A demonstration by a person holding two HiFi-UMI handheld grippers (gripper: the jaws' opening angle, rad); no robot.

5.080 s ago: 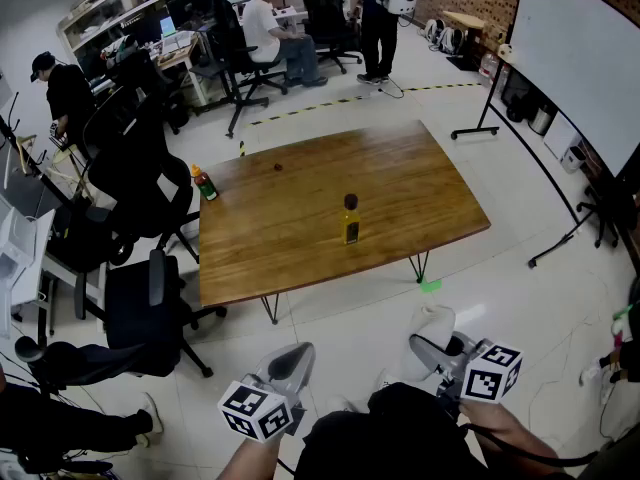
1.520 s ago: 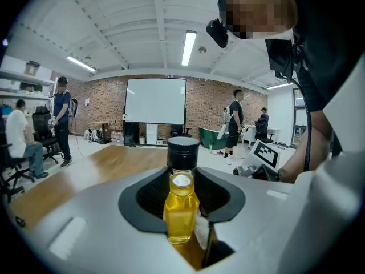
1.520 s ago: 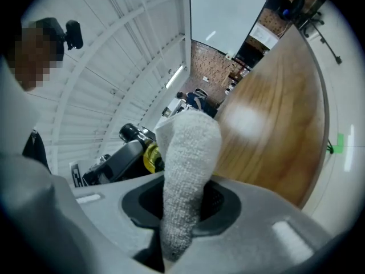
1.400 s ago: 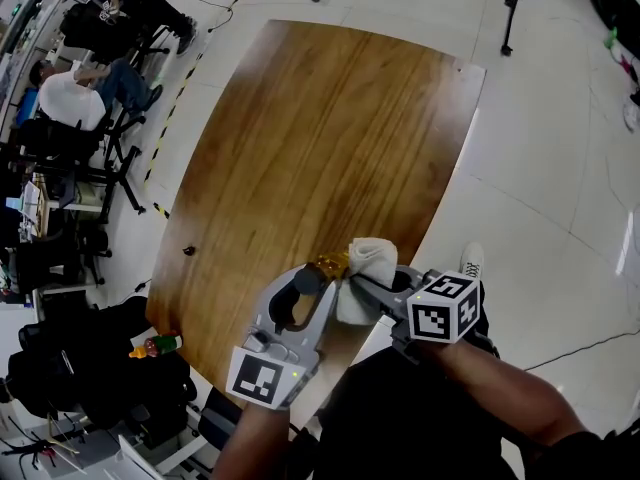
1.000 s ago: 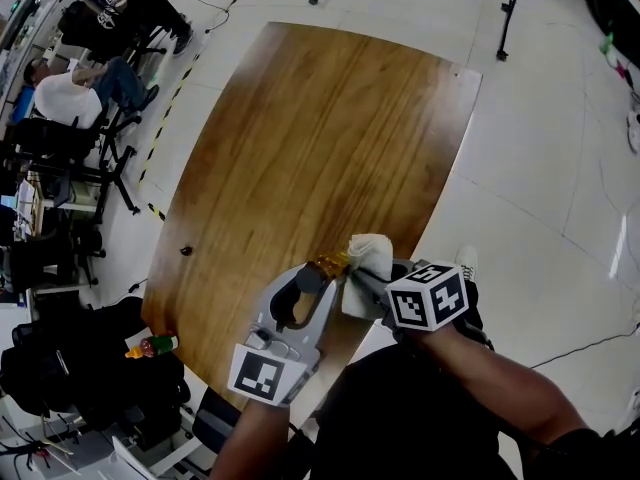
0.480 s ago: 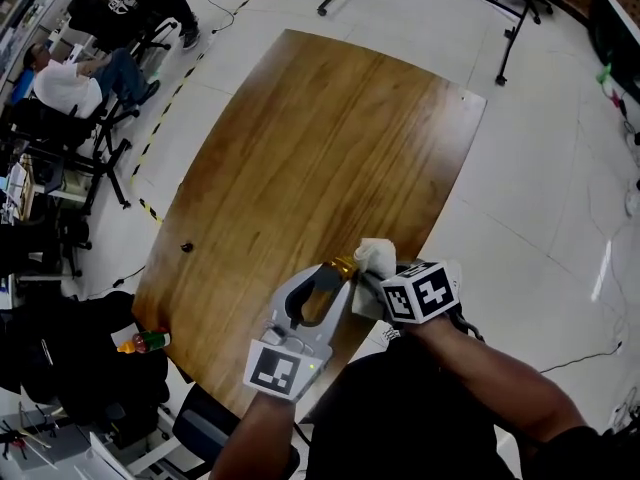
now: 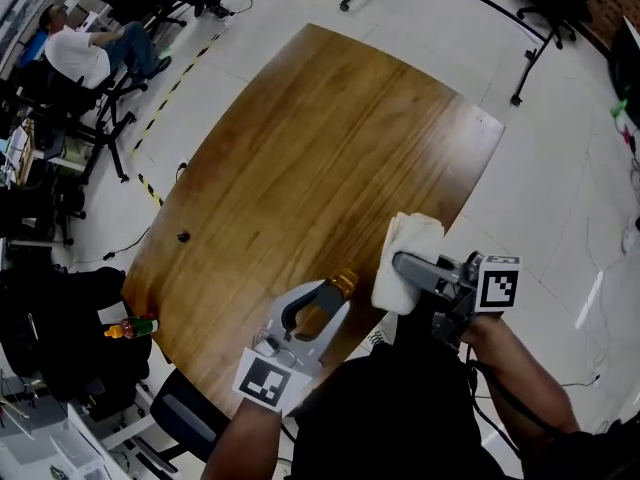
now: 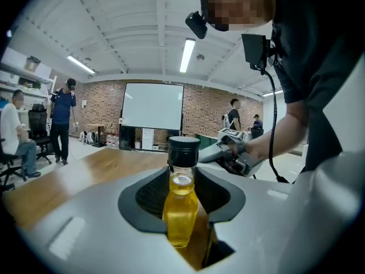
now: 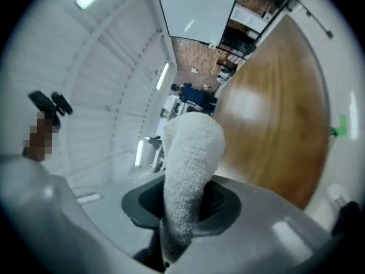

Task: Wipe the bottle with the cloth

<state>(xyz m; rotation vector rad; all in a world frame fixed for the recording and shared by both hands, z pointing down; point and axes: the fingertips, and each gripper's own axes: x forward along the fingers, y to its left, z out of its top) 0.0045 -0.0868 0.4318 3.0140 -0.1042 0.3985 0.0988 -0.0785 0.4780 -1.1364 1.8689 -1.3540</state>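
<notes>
By the wooden table (image 7: 320,148), bottle (image 7: 340,286), cloth (image 7: 408,258), pale tiled floor (image 7: 560,208)

tabletop (image 7: 330,138) is varnished wood with a soft sheen, cloth (image 9: 191,164) is nubby white terry, bottle (image 8: 181,210) looks clear and glossy, its black cap (image 8: 183,150) smooth plastic.

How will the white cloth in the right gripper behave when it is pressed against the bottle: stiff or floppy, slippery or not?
Probably floppy: the white cloth bulges and folds over beyond the right gripper, which is shut on it. Its looped, towel-like surface suggests it will not slip easily. It looks thick and airy, so likely light for its size.
</notes>
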